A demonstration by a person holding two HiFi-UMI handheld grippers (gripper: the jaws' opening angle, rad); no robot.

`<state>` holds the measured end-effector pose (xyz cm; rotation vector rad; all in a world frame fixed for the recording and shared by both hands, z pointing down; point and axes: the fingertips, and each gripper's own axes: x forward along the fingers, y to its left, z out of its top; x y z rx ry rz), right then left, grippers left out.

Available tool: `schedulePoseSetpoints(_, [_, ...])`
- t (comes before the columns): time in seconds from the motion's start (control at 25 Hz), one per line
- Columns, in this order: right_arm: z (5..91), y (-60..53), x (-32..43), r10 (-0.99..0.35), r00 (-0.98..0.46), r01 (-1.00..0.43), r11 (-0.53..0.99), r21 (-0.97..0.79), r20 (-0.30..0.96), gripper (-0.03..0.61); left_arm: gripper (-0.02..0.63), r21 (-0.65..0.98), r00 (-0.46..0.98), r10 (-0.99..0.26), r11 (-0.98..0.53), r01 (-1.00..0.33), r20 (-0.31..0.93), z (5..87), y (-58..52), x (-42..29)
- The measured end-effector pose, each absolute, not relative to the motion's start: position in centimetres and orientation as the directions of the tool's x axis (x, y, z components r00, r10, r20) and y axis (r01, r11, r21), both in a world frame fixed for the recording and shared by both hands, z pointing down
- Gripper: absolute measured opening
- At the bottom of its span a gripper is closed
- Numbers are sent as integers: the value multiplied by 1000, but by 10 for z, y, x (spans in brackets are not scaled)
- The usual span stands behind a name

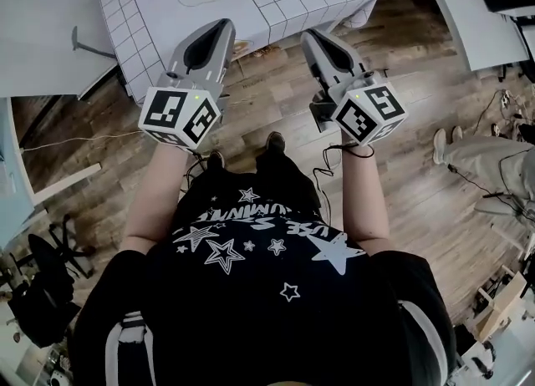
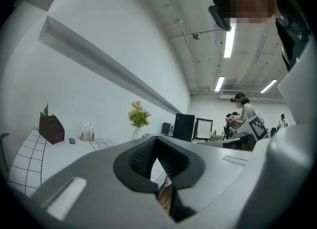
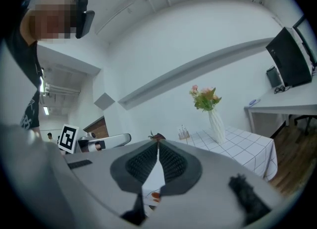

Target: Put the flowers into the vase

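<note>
Right, both claws hang level and well short of the vase [image 3: 216,126]: the left claw [image 2: 156,141] is pinched together on nothing, and the right claw [image 3: 157,143] is closed and empty too. Flowers [image 3: 204,97] stand in that white vase on the checked bench [image 3: 250,146], so I'd call the job done. If I had to reseat them, I'd expect light, bendy stems and easily bruised blooms, so I'd pinch gently just above the vase mouth, since that slim vase looks tippy.
</note>
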<state>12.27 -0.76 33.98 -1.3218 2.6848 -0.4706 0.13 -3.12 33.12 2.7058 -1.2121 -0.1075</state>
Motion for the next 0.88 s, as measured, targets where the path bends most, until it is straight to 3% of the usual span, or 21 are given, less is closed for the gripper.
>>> schedulePoseSetpoints(0.52, [350, 59, -47, -822, -561, -812, 525, -257, 93, 15, 9, 225, 685, -728, -661, -716, 41, 357, 23, -178])
schedulePoseSetpoints(0.88, [321, 97, -76, -848, -521, -843, 494, -214, 96, 14, 9, 190, 706, -707, -689, -699, 32, 332, 50, -211])
